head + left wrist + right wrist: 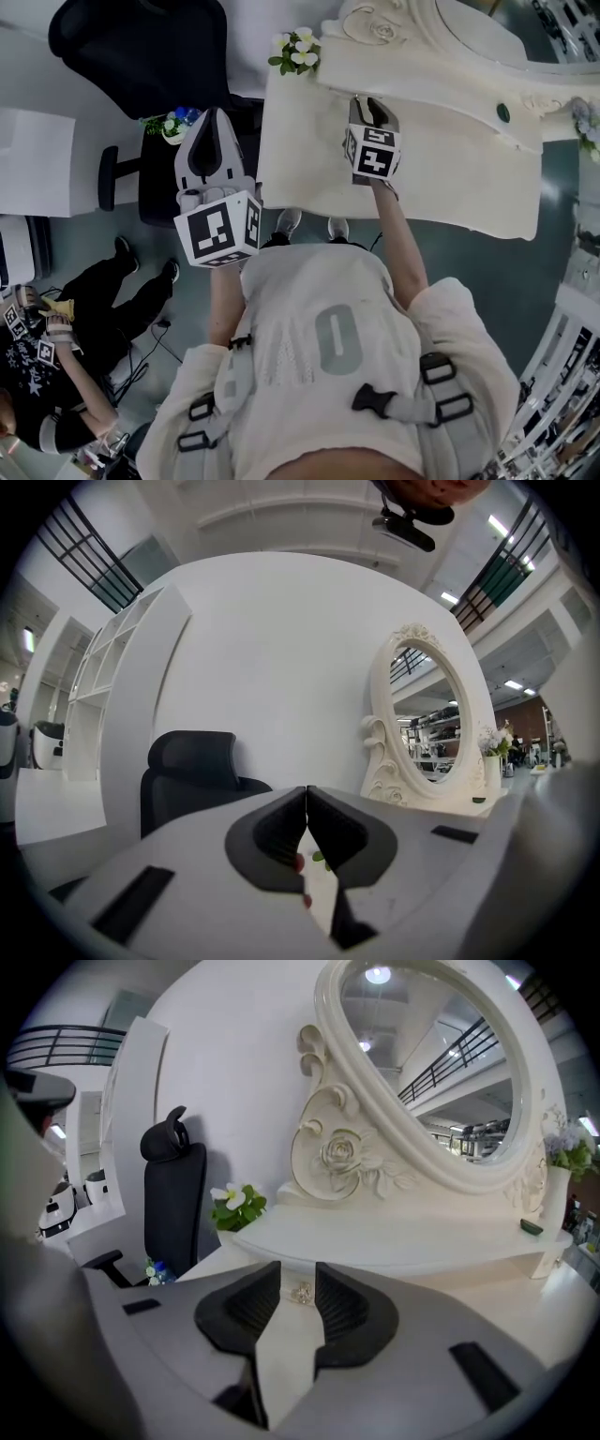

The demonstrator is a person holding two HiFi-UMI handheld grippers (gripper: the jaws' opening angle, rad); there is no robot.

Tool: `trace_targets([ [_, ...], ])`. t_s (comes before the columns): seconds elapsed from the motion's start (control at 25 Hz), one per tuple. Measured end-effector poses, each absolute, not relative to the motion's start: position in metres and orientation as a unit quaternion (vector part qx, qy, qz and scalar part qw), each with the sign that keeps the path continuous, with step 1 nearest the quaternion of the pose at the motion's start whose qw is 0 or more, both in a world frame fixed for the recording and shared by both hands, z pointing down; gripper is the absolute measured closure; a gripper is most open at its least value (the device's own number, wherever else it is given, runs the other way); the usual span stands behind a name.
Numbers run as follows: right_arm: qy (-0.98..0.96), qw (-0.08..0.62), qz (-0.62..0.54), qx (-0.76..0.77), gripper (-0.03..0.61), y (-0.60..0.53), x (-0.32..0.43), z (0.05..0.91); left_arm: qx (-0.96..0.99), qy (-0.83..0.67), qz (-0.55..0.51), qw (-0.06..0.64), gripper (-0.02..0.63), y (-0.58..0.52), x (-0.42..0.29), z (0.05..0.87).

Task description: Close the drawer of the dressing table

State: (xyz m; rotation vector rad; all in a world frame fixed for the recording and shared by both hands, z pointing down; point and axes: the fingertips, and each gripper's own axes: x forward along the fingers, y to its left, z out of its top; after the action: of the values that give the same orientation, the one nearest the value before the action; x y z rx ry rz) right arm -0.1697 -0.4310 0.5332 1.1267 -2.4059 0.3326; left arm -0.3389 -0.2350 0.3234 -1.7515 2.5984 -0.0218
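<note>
The right claw [298,1275] is spread. The small knob [303,1293] of the drawer [287,1290] sits in the gap just past its tips, and neither pad presses on it. The drawer front lies under the rim of the raised shelf [394,1241] at the back of the desk [450,178]. It looks level with the shelf's face, though I cannot tell for sure that it is fully in. From the head view this claw [373,111] reaches across the desktop to the shelf. Above the shelf stands the oval mirror [431,1063], with flowers [236,1202] at the shelf's left end.

The left claw [307,791] is pressed together at the tips and holds nothing. It hangs off the desk's left edge [215,117], with the black chair [141,47] beyond it.
</note>
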Motion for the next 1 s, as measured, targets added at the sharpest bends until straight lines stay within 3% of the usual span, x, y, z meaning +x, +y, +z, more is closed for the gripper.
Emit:
trace_targets([
  [0.2, -0.890, 0.168, 0.076, 0.416, 0.477, -0.421, -0.159, 0.466, -0.582, 0.813, 0.002, 0.010, 0.594, -0.241, -0.325, 0.318],
  [0.44, -0.893, 0.087, 0.028, 0.440, 0.569, -0.401, -0.136, 0.390, -0.611, 0.791, 0.004, 0.022, 0.594, -0.252, -0.303, 0.313],
  [1.0, -0.892, 0.022, 0.008, 0.452, 0.569, -0.365, -0.112, 0.321, -0.648, 0.761, 0.016, 0.036, 0.594, -0.263, -0.280, 0.300],
])
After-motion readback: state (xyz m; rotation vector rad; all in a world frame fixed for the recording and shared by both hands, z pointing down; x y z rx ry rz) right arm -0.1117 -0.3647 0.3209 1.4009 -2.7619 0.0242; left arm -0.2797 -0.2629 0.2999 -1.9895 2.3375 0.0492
